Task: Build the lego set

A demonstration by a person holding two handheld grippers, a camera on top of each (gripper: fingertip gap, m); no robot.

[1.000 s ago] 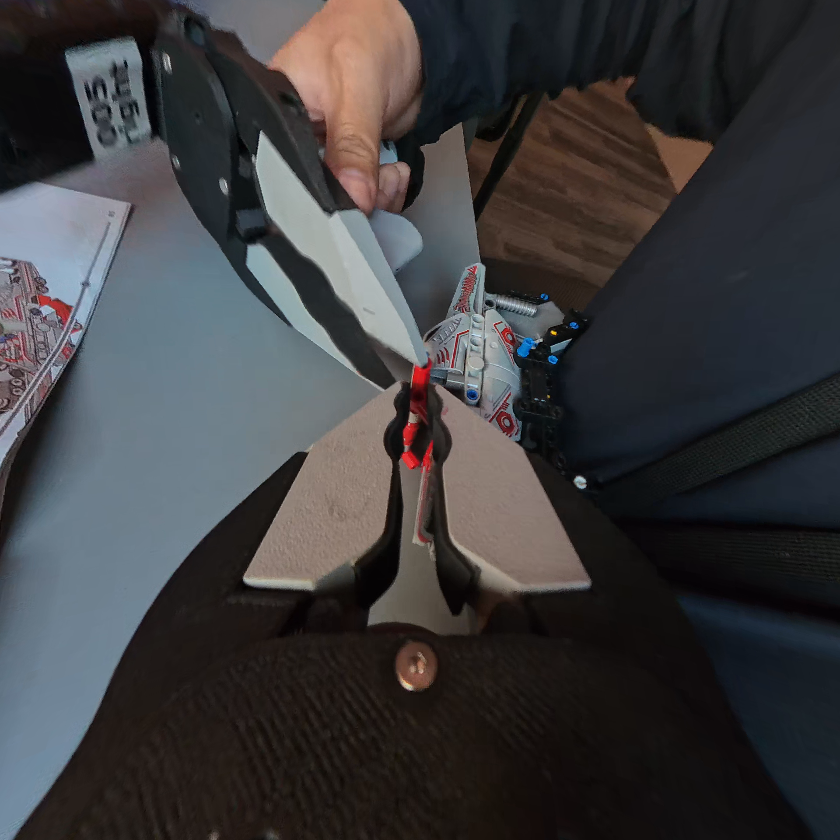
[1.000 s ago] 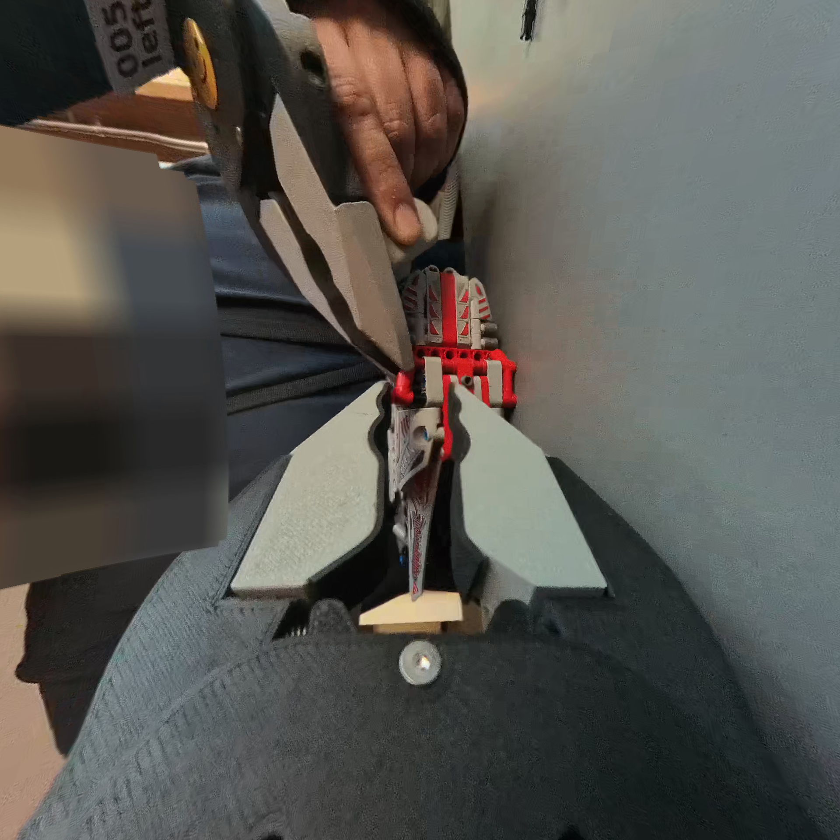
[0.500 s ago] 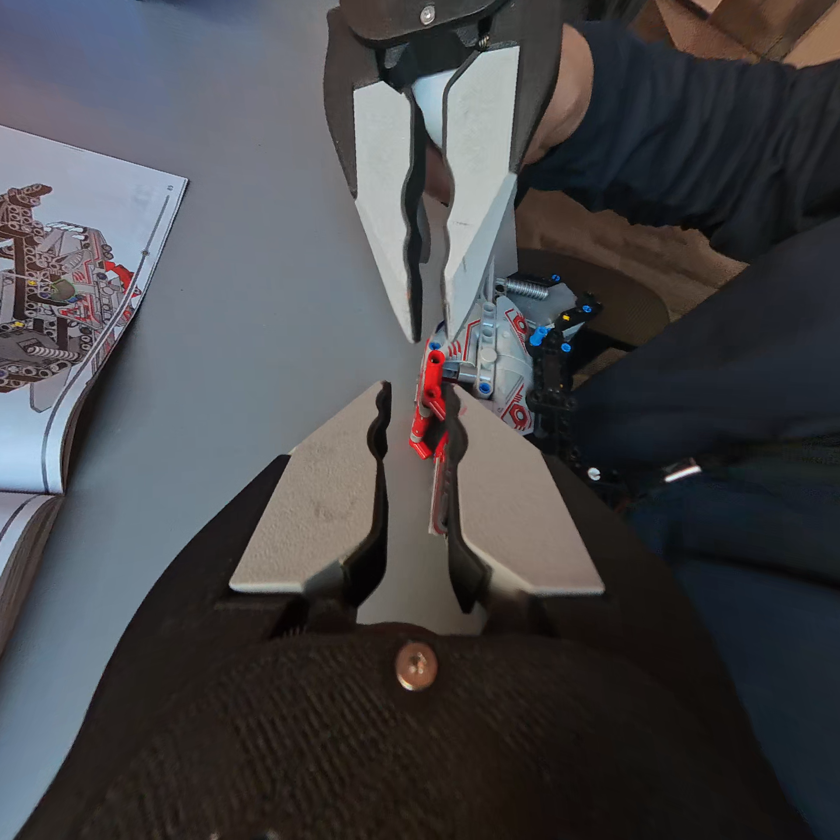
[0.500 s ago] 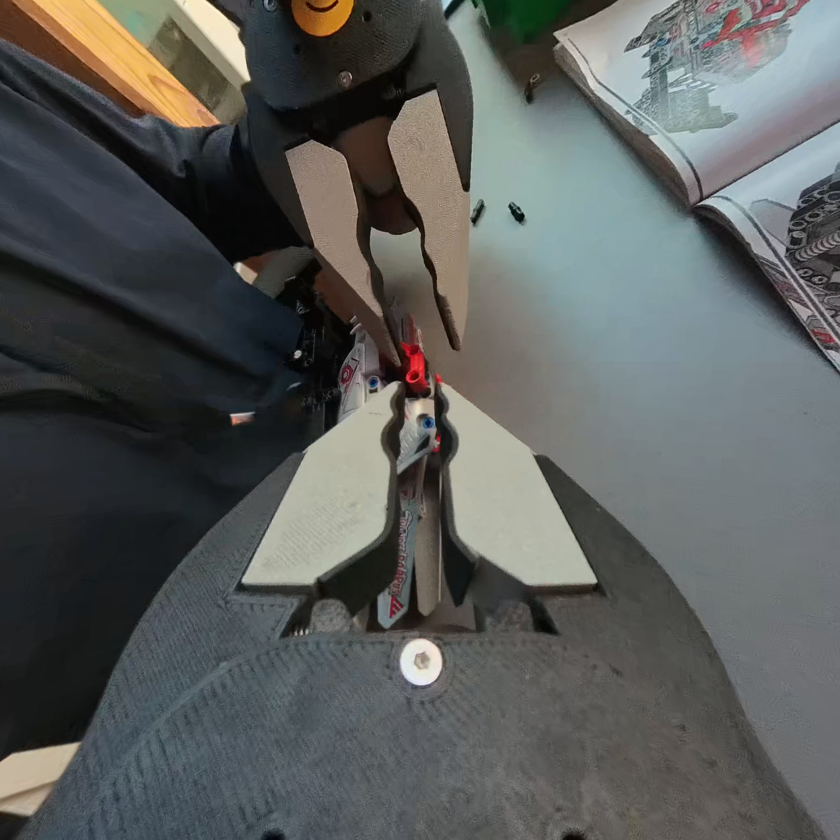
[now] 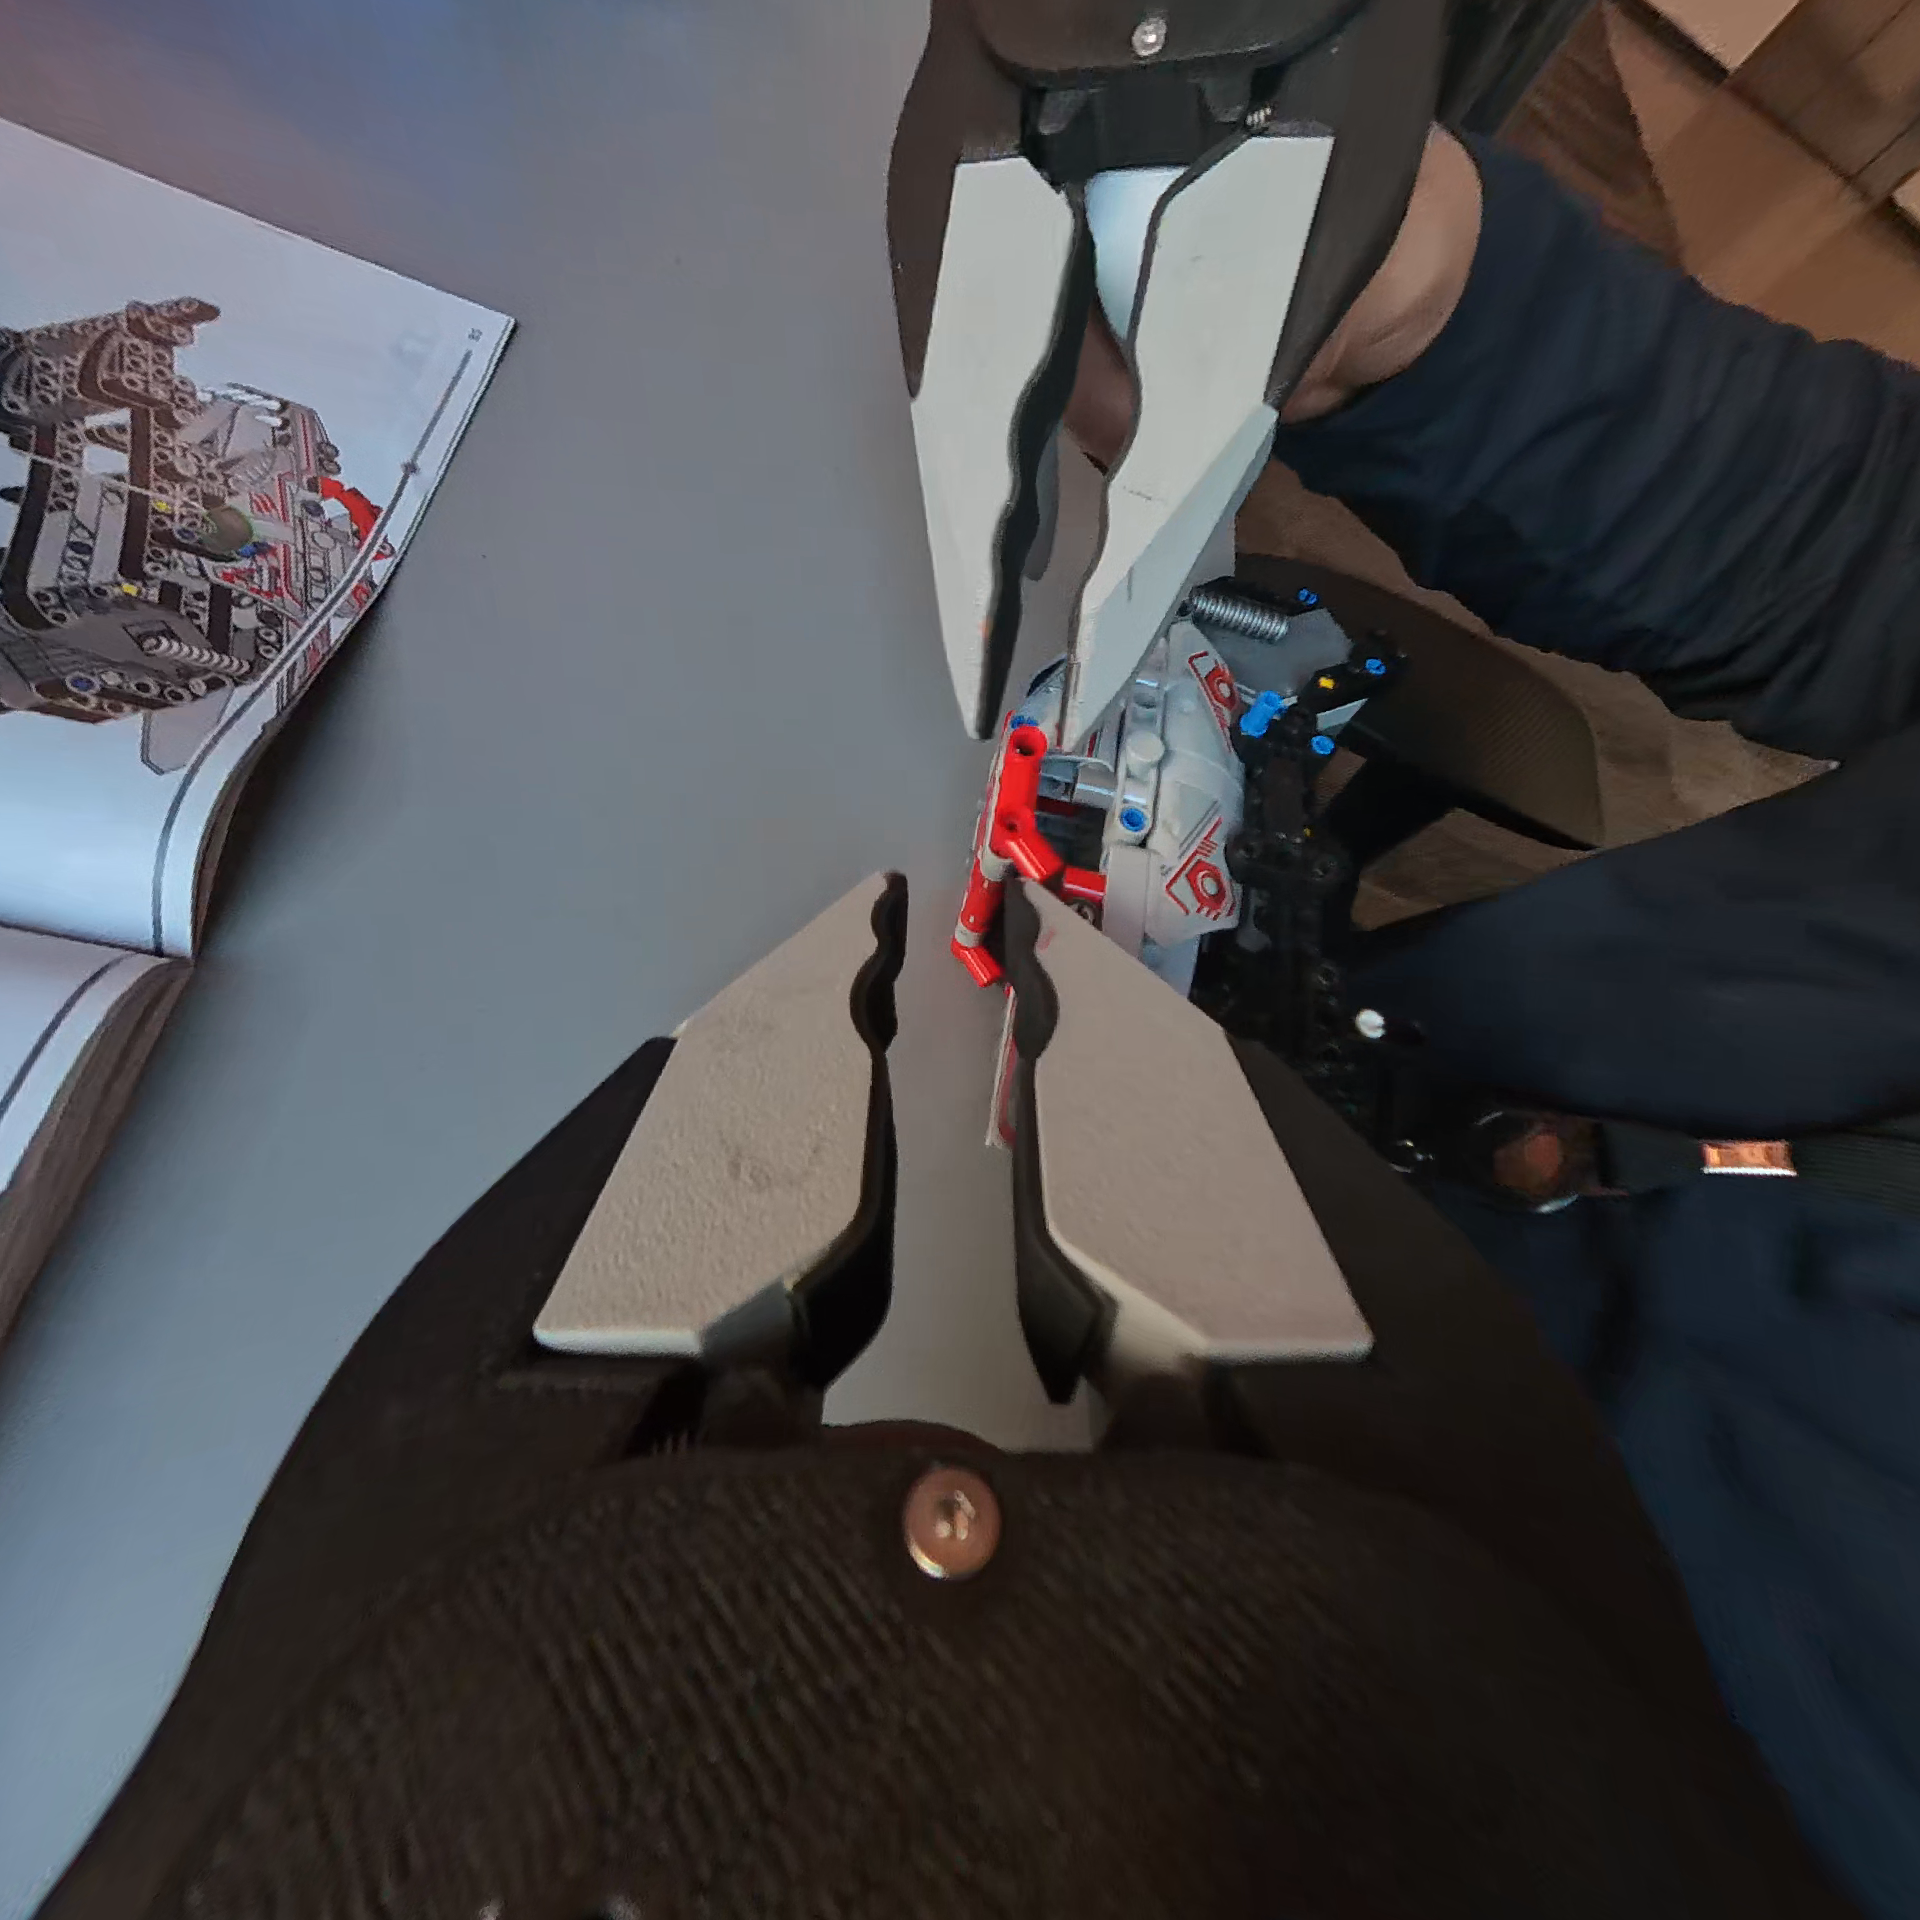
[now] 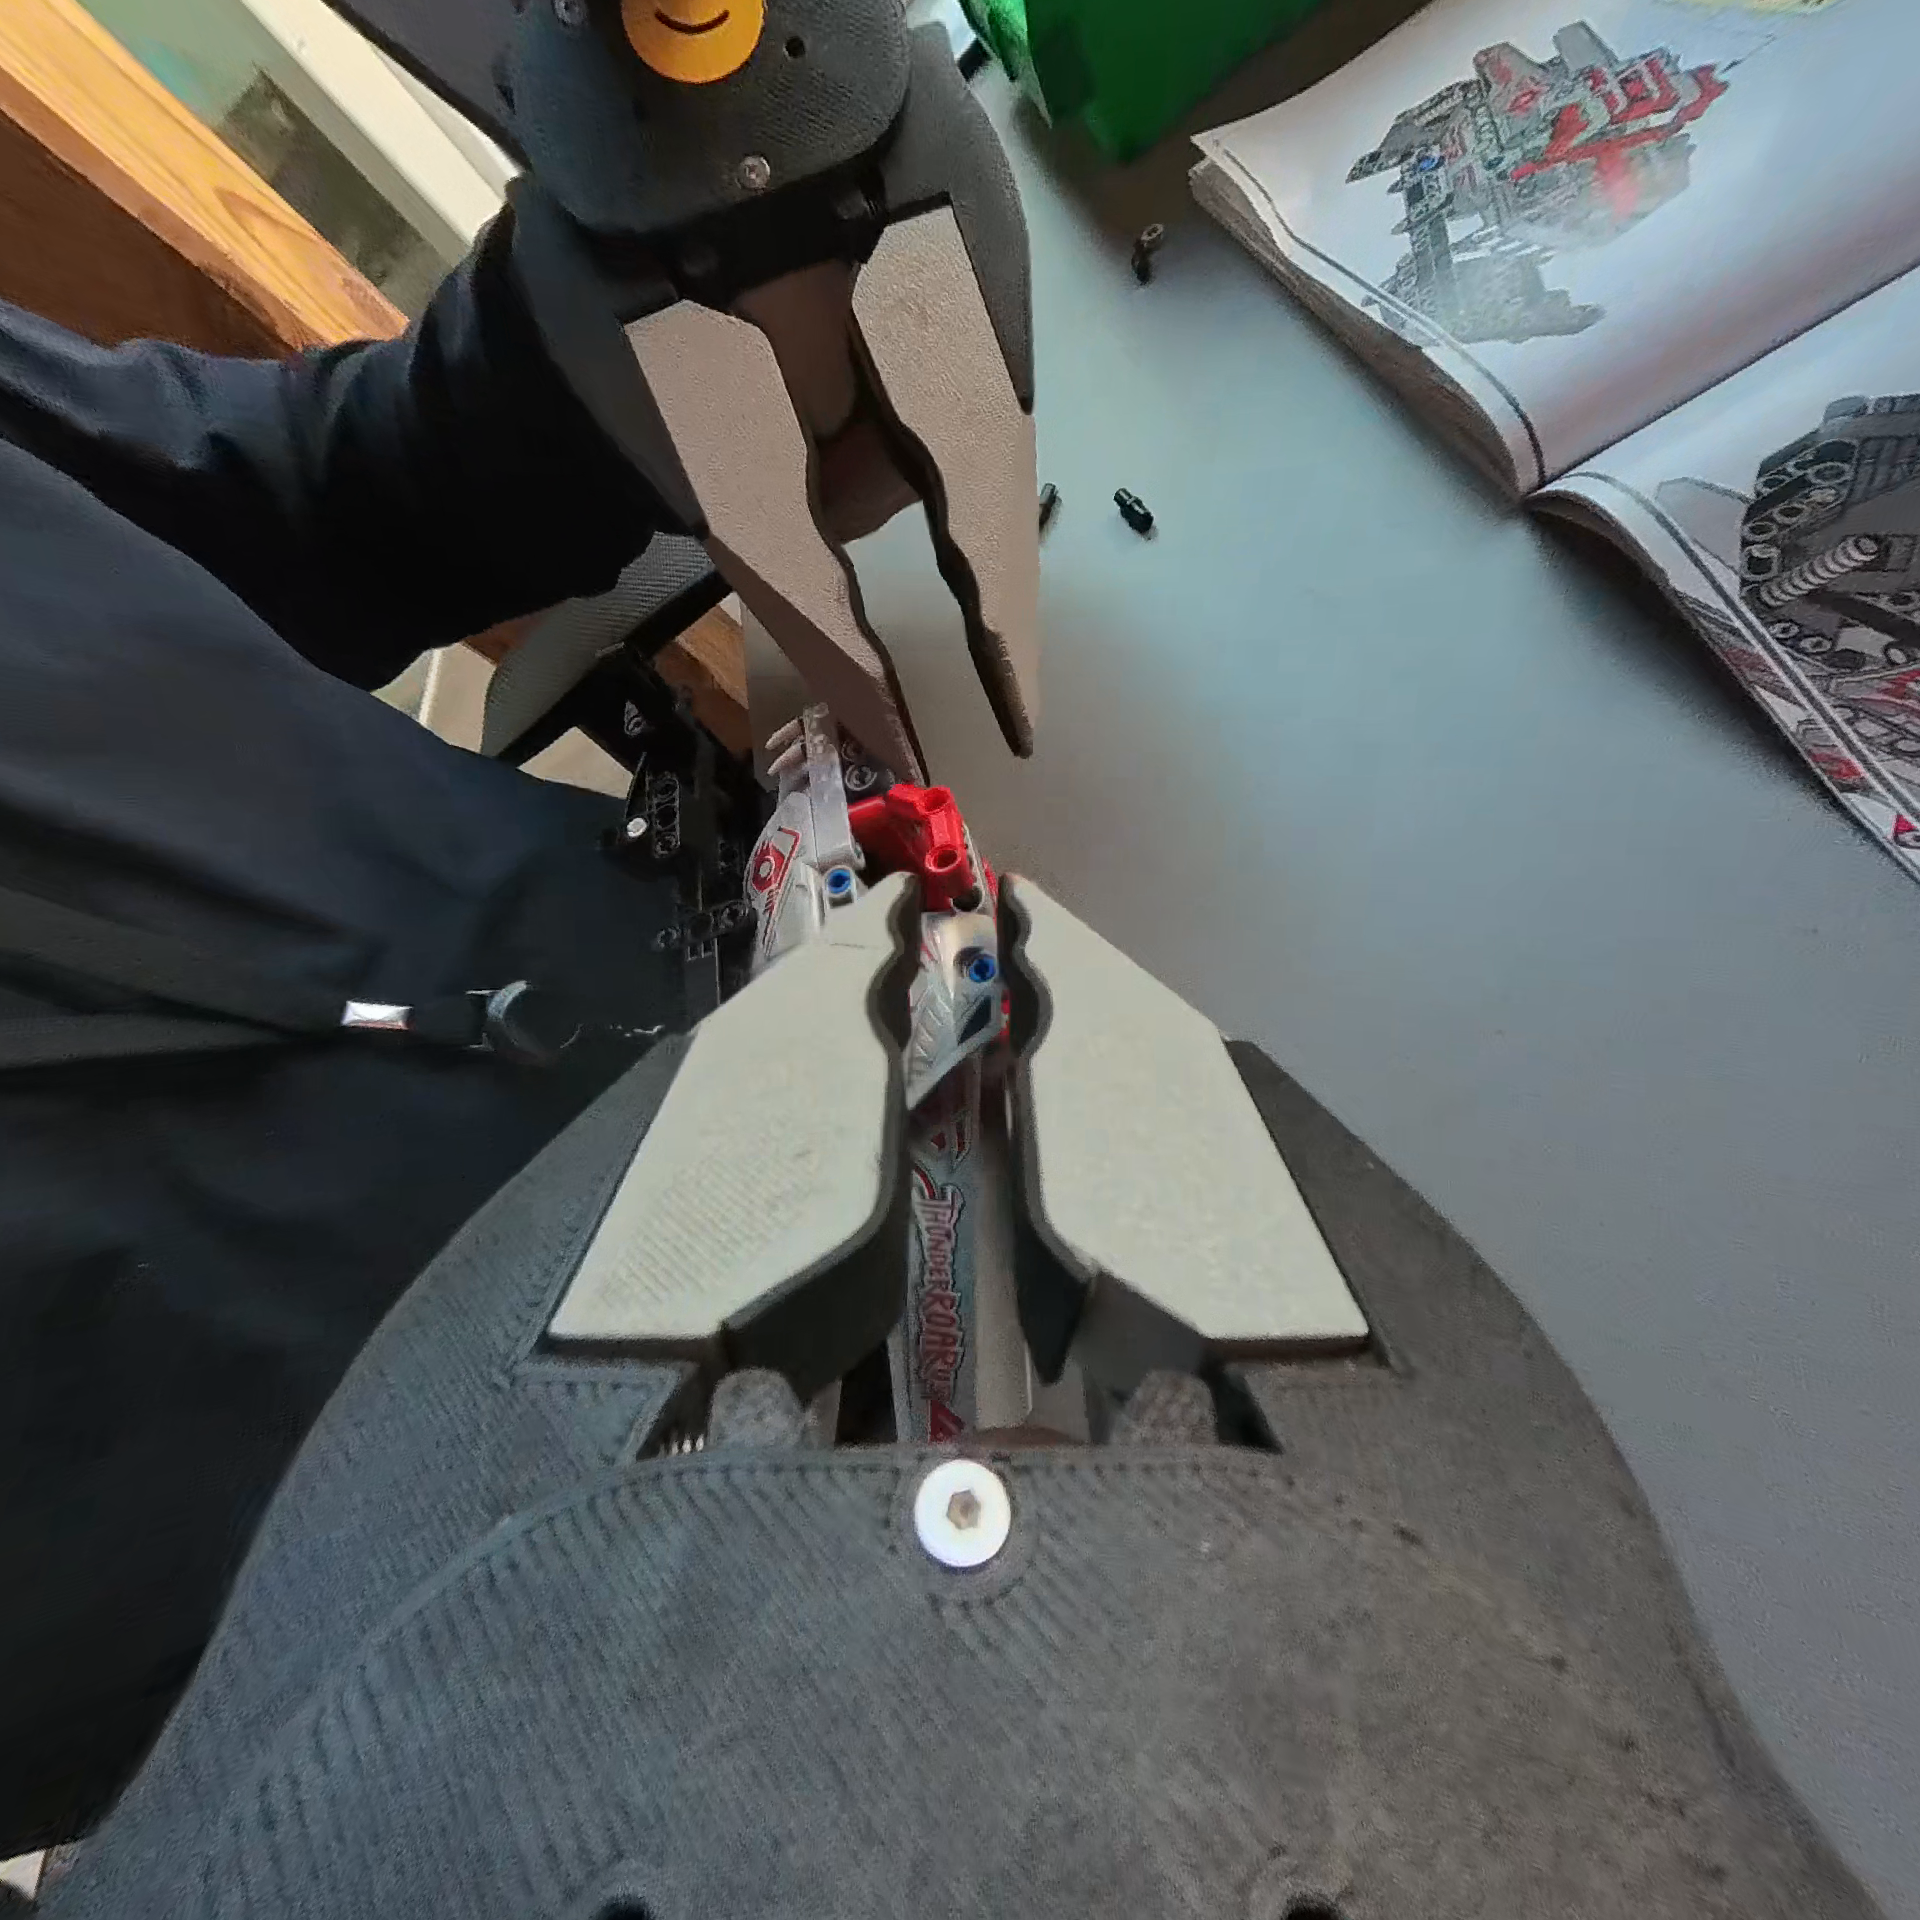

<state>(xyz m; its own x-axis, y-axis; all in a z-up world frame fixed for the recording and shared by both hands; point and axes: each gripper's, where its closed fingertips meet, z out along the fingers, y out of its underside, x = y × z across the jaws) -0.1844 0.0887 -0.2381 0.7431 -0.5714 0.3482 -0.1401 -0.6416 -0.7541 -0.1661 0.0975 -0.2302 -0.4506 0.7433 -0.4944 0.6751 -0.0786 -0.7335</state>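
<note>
Grey matte tabletop (image 5: 623, 582) fills most of both views, and the lego model (image 5: 1153, 821) hangs at its near edge, against the person's dark clothing (image 5: 1662, 1039). The model is a mix of silver panels with red decals, red beams, black liftarms and blue pins, with a small metal spring on top. A long silver panel bearing printed red-and-blue lettering runs back between the right gripper's fingers.

The right gripper (image 6: 958, 914) is clamped on the lego model, its jaws narrow and pressing the silver panel and red connector from both sides. The left gripper (image 5: 951, 914) has its fingers parted with bare table showing in the gap; its right finger lies just beside a red beam of the model, and whether it touches cannot be told. The two grippers point at each other, tips near, with the model between them.

An open instruction booklet (image 6: 1621, 239) lies on the table well apart from the model, showing printed build pictures. Two small black pins (image 6: 1132, 511) and a third one (image 6: 1146, 247) lie loose between booklet and left gripper. A green bin (image 6: 1122, 73) sits at the far edge. An orange round sticker marks the left gripper's body. Open table stretches on the booklet side; on the other side the person's sleeve (image 6: 312, 499) crowds close.
</note>
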